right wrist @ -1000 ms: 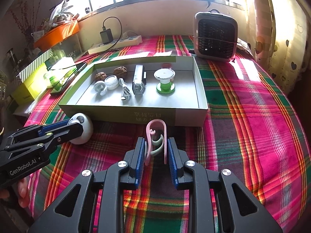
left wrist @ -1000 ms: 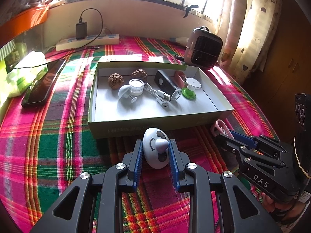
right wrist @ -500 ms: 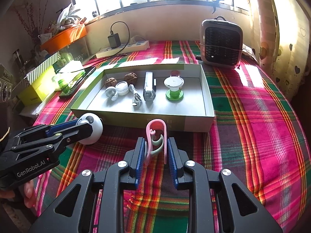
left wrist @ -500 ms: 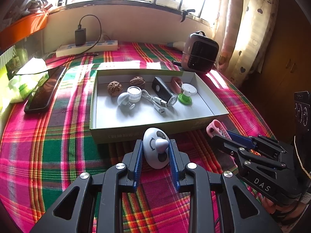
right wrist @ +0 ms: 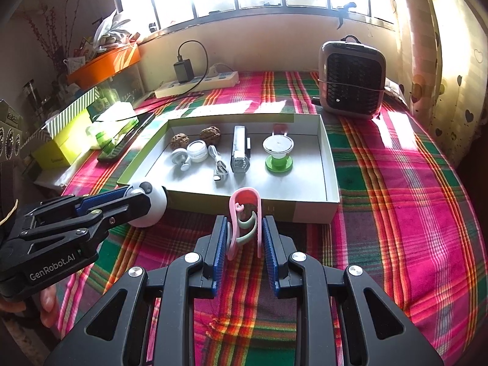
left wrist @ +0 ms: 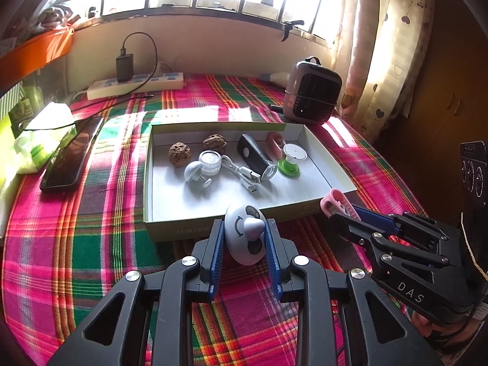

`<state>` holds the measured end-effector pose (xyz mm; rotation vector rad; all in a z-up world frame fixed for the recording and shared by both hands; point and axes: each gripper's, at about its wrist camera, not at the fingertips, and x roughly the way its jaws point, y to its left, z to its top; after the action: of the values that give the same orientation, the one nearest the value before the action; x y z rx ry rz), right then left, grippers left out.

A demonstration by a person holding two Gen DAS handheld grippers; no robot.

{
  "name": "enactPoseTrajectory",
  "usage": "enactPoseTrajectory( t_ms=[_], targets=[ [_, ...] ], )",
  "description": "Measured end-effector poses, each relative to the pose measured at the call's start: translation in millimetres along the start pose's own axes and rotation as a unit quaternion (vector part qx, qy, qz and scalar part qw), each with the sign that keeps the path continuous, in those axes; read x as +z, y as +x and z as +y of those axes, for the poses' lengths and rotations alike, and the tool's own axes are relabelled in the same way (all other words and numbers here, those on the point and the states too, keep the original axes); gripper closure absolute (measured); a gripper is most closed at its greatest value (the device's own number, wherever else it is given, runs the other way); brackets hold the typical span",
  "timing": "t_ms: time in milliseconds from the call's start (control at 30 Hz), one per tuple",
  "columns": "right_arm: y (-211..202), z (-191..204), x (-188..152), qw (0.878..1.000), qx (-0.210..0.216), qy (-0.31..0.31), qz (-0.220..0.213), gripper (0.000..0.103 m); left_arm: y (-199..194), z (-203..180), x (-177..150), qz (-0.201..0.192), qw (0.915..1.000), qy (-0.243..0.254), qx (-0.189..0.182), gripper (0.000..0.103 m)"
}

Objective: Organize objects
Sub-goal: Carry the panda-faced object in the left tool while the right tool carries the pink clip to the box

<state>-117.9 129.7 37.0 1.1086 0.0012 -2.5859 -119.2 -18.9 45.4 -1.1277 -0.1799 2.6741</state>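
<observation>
While jaws pinch it, the pink clip (right wrist: 245,213) points its closed end toward the box (right wrist: 331,164).

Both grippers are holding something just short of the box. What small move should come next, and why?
Probably carry the left gripper forward over the box's near wall. It is shut on the white round toy, the bare floor lies just behind that wall, and the right gripper holds the pink clip alongside.

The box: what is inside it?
The box holds two walnuts, a small jar, a white knob, a cable, a black device, a green-based spool; something pink is half hidden behind.
</observation>
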Motion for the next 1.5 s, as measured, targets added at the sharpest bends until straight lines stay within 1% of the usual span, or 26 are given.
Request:
enactPoseTrajectory(
  t_ms=[500, 967, 1500],
  targets=[
    [9.1, -2.6, 16.5, 1.000, 0.000, -0.004, -0.001, 0.078, 7.2, 4.3, 19.1, -0.005, 1.0000, 0.000, 0.001, 0.079],
    [27.4, -8.7, 38.2, 1.000, -0.002, -0.007, 0.004, 0.078, 25.5, 10.2, 36.2, 0.000, 1.0000, -0.005, 0.004, 0.079],
    [54.9, -13.4, 50.4, 1.000, 0.006, -0.008, 0.028, 0.078, 43.6, 16.9, 40.9, 0.013, 0.9998, -0.011, 0.007, 0.079]
  ],
)
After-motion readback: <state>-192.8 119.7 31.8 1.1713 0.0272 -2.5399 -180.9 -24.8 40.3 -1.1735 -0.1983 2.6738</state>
